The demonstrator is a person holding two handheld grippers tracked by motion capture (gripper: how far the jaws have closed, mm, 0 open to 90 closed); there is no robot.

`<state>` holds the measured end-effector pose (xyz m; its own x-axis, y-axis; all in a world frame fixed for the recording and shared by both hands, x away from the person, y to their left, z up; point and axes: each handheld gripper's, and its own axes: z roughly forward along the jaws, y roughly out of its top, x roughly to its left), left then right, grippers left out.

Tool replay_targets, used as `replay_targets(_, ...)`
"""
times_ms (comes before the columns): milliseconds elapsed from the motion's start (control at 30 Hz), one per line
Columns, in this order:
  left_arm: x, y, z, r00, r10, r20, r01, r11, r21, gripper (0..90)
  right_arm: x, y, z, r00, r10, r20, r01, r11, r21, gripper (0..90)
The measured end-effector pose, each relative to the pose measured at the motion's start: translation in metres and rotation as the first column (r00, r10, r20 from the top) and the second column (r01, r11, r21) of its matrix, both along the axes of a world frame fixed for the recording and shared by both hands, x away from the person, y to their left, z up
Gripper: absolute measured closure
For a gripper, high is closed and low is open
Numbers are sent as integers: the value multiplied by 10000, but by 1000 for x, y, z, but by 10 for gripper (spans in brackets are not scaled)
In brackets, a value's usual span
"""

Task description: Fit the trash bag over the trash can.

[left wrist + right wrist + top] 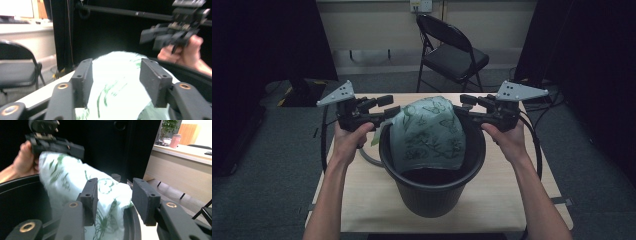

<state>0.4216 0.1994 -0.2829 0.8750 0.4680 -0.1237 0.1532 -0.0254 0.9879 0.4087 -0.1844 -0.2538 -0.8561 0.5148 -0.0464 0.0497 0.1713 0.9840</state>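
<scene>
A black plastic bin (432, 177) stands on the wooden table (362, 205). A pale green bag (429, 132) printed with dark green leaves lies draped over the bin's far rim and hangs into it. My left gripper (388, 106) is at the bag's left top corner, my right gripper (466, 104) at its right top corner. In the left gripper view the jaws of the left gripper (116, 72) stand wide apart with the bag (117, 85) between them. The right gripper (115, 192) is likewise open around the bag (65, 177), above the bin (22, 195).
A black folding chair (452, 50) stands beyond the table's far edge. Dark curtains hang at both sides. Cables (534, 145) trail from the grippers along the table's edges. A beige counter (180, 165) shows off to the right gripper's side.
</scene>
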Motion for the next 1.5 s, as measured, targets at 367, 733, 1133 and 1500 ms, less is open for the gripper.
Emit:
replay_targets(367,3,4,-19,9977,-268,-631,295,9987,425,466,-3,-3,-7,10000,-1,-47,1,9999,153,513)
replay_targets(733,-2,16,-11,9995,-285,-167,290,9991,305,889,0,1,-9,9998,79,-178,-79,10000,10,470)
replay_targets(1133,-35,-25,41,9792,-1361,1504,1302,9903,485,897,-5,17,9,9994,96,328,-93,9999,-118,256)
replay_targets(1500,-42,-56,56,9662,-1876,1770,1785,9817,662,896,-12,35,17,9884,1459,412,-1431,9876,-643,654)
